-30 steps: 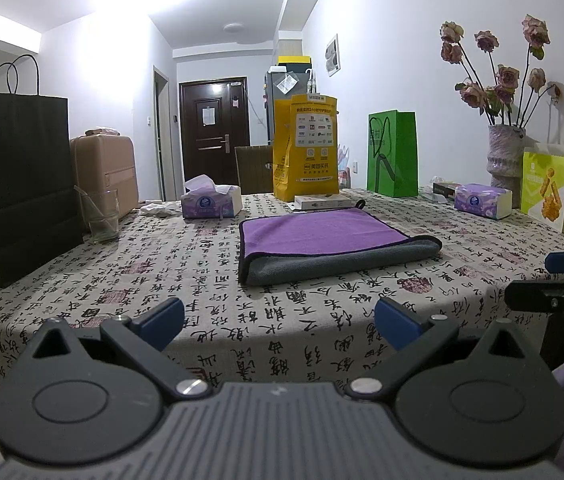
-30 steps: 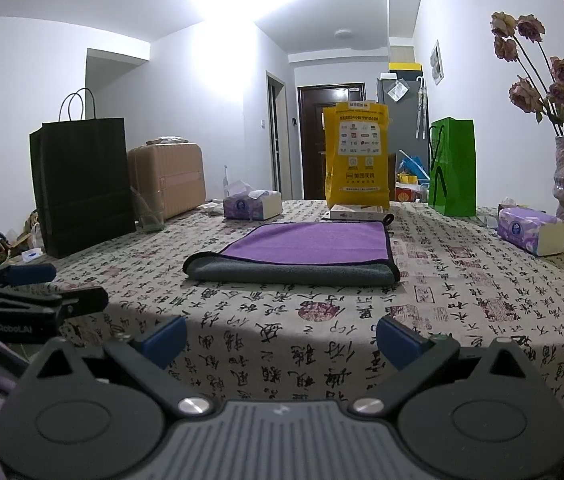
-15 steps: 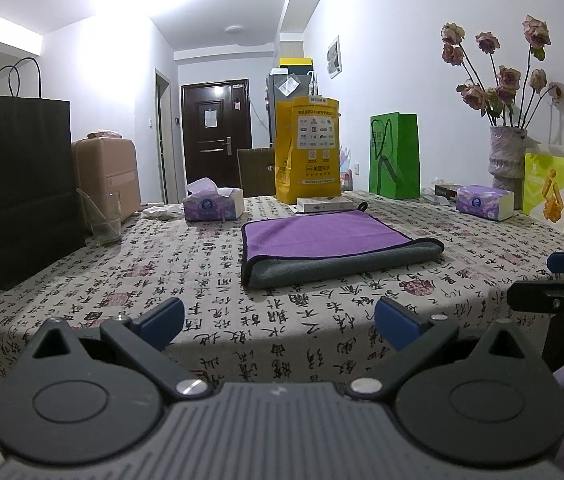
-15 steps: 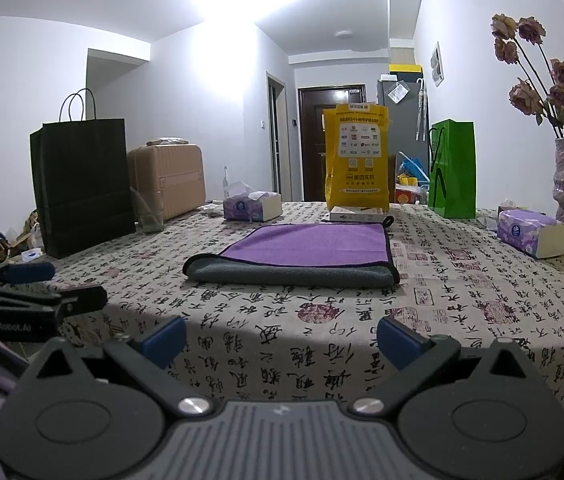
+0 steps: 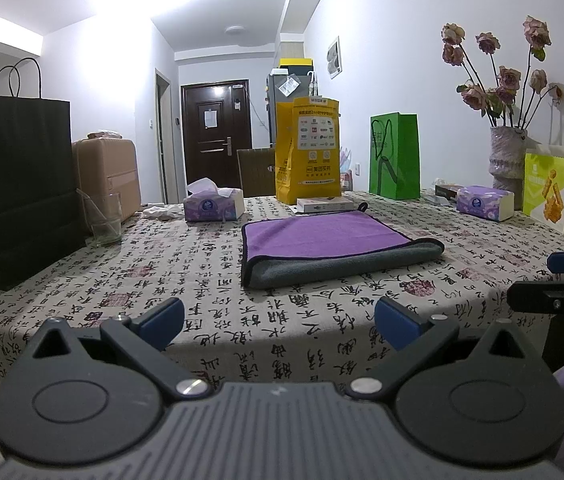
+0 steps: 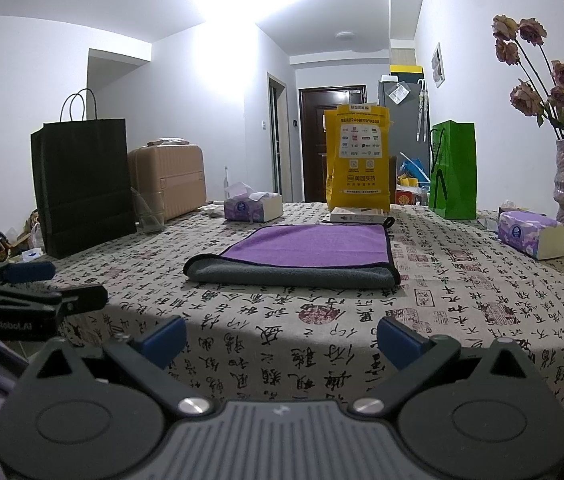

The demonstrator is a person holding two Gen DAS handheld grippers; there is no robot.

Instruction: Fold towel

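Observation:
A towel, purple on top and grey at its folded near edge (image 5: 333, 246), lies flat in the middle of the patterned tablecloth (image 5: 162, 280); it also shows in the right wrist view (image 6: 301, 254). My left gripper (image 5: 280, 320) is open and empty, held back at the table's near edge, short of the towel. My right gripper (image 6: 282, 338) is open and empty, also back at the near edge. Each gripper shows at the side of the other's view: the right one (image 5: 561, 280), the left one (image 6: 30, 288).
On the table stand a black paper bag (image 5: 18, 188), a glass (image 5: 106, 216), tissue boxes (image 5: 214, 206) (image 5: 485, 202), a yellow bag (image 5: 307, 150), a green bag (image 5: 393, 156), a vase of dried roses (image 5: 507, 156) and a light green bag (image 5: 551, 192). A tan suitcase (image 5: 108, 176) stands at the left.
Both grippers stay open and nearly still; the left wrist view has shifted very slightly. The towel has not moved.

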